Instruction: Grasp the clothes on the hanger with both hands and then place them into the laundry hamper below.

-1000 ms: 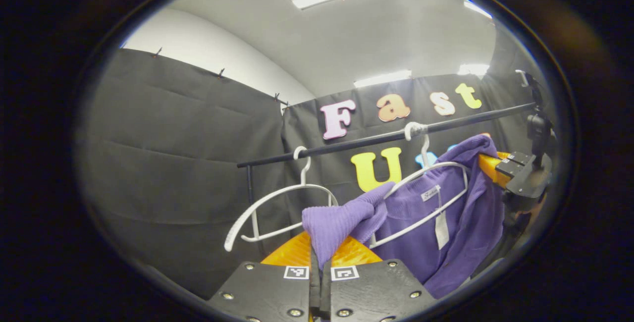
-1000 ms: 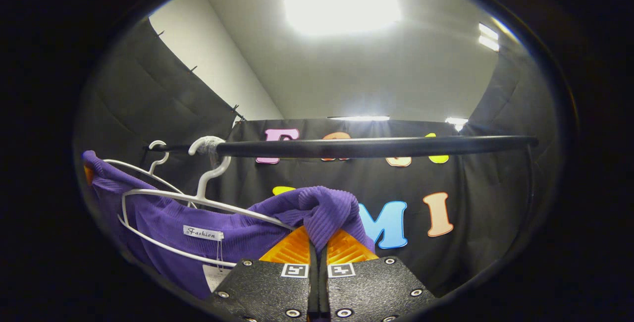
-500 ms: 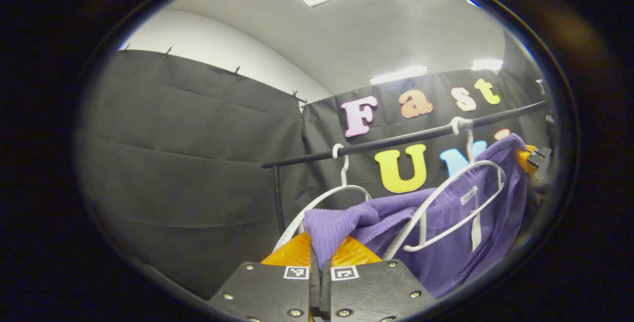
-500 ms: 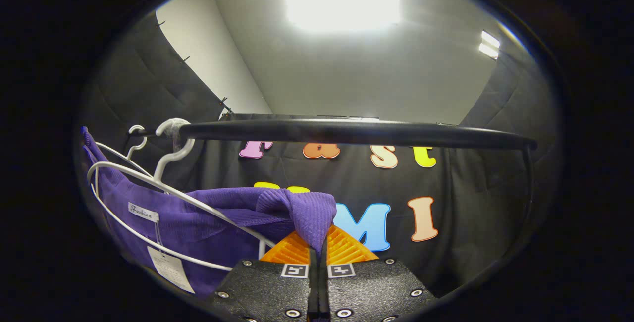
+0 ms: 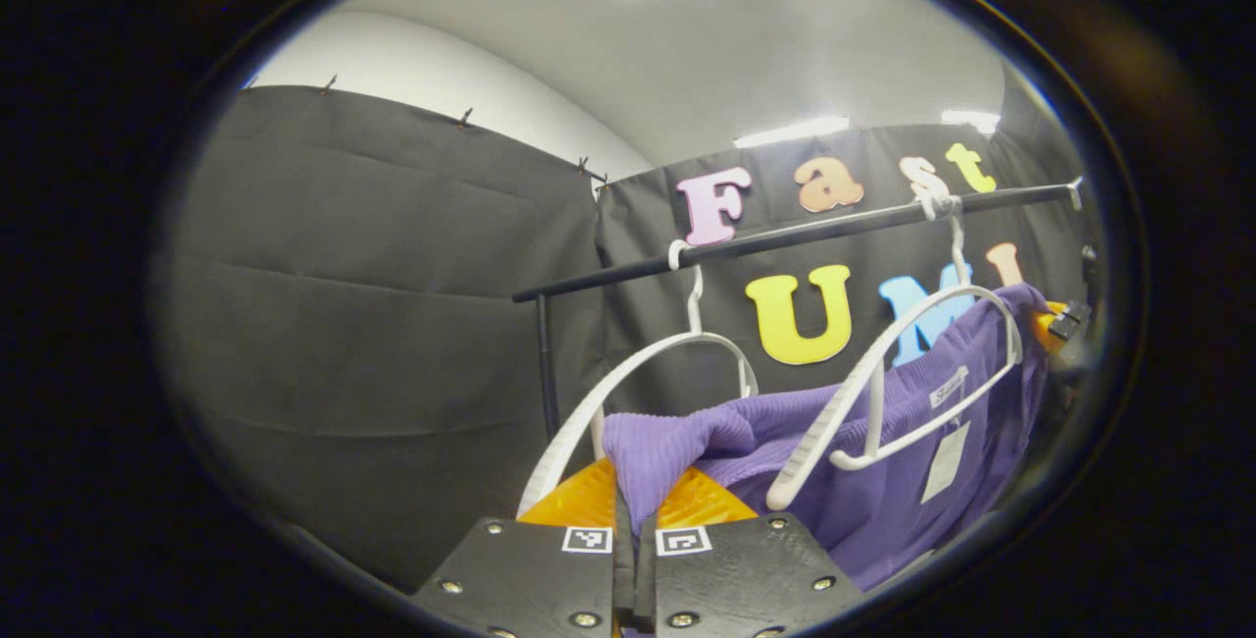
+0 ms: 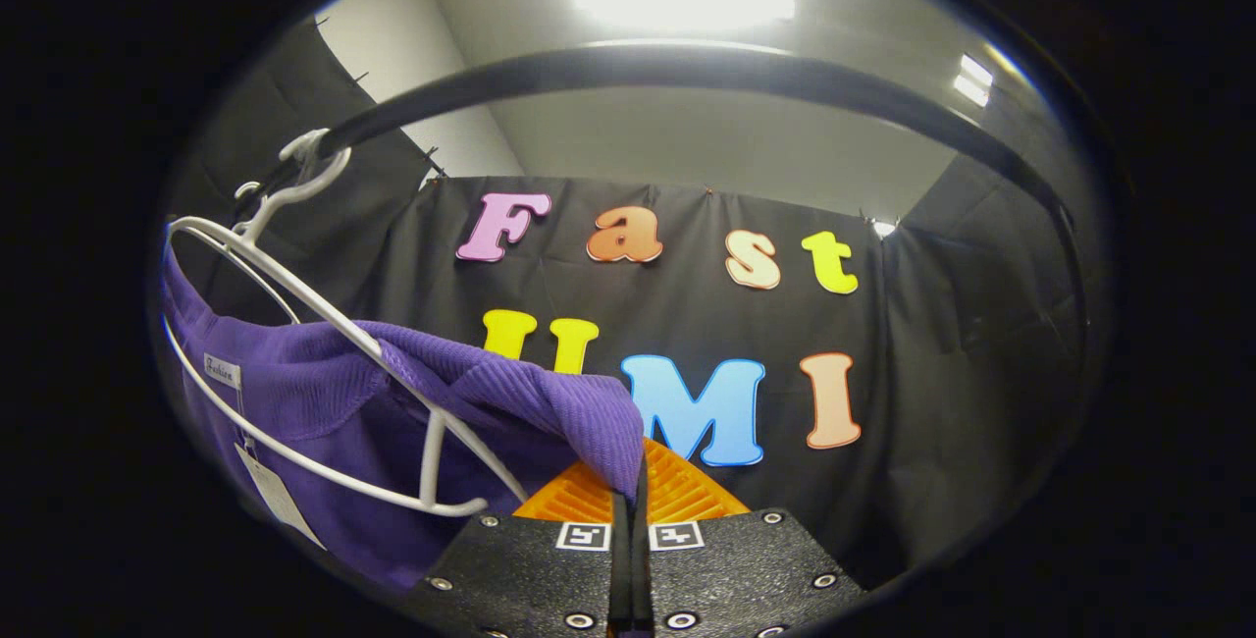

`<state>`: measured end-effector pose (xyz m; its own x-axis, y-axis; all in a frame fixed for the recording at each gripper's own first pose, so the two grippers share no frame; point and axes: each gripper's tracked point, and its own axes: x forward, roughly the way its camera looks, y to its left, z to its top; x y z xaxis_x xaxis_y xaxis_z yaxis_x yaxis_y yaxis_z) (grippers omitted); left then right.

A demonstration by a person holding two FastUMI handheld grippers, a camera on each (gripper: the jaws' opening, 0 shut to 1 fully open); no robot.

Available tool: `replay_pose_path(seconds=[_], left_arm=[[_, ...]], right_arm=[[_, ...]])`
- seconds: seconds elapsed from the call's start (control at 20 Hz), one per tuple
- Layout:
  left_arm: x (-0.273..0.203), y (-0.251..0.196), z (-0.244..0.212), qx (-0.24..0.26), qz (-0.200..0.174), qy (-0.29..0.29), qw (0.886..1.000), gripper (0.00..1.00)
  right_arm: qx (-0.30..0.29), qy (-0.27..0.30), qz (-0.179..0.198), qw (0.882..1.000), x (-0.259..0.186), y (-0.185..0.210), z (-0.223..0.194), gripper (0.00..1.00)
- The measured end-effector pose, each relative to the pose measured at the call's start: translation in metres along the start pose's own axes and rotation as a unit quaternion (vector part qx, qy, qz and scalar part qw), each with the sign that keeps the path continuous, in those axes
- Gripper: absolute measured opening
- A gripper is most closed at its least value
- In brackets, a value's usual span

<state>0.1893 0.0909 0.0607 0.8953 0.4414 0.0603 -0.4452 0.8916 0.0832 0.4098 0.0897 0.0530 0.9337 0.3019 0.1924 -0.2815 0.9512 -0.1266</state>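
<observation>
Right gripper view: rail (image 6: 687, 69) now higher overhead.

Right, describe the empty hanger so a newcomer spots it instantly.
Find the black rail crossing the booth wall. Two white hangers hang from it; the empty hanger is the one nearer the rail's upright post, while its neighbour sits inside the purple sweater.

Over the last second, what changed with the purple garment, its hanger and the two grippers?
Both grippers came down: the rail now sits higher in both views. The purple garment slid down off its white hanger. The left gripper and right gripper stayed shut on it; the empty hanger stayed put.
</observation>
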Motion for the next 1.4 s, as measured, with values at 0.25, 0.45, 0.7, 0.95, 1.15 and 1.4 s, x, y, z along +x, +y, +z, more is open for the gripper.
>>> replay_pose_path(seconds=[0.25,0.45,0.7,0.95,1.15,1.4], left_arm=[[0.005,-0.010,-0.020,-0.003,-0.014,0.016,1.000,0.01],[0.009,-0.024,-0.036,-0.003,-0.020,0.026,0.999,0.01],[-0.010,-0.024,-0.053,0.002,-0.025,0.038,0.999,0.01],[-0.033,-0.034,-0.067,0.000,-0.046,0.048,0.998,0.01],[-0.050,-0.043,-0.069,-0.008,-0.070,0.051,0.996,0.01],[-0.078,-0.051,-0.055,-0.021,-0.122,0.042,0.991,0.01]], right_arm=[[0.024,0.059,0.002,0.998,0.005,-0.003,-0.044,0.00],[0.041,0.089,0.004,0.995,0.006,-0.004,-0.072,0.00],[0.035,0.121,0.014,0.992,-0.021,0.001,-0.100,0.00],[0.034,0.148,0.023,0.988,-0.057,0.007,-0.118,0.00],[0.039,0.155,0.030,0.987,-0.094,0.016,-0.112,0.00],[0.041,0.147,0.039,0.988,-0.143,0.037,-0.081,0.00]])
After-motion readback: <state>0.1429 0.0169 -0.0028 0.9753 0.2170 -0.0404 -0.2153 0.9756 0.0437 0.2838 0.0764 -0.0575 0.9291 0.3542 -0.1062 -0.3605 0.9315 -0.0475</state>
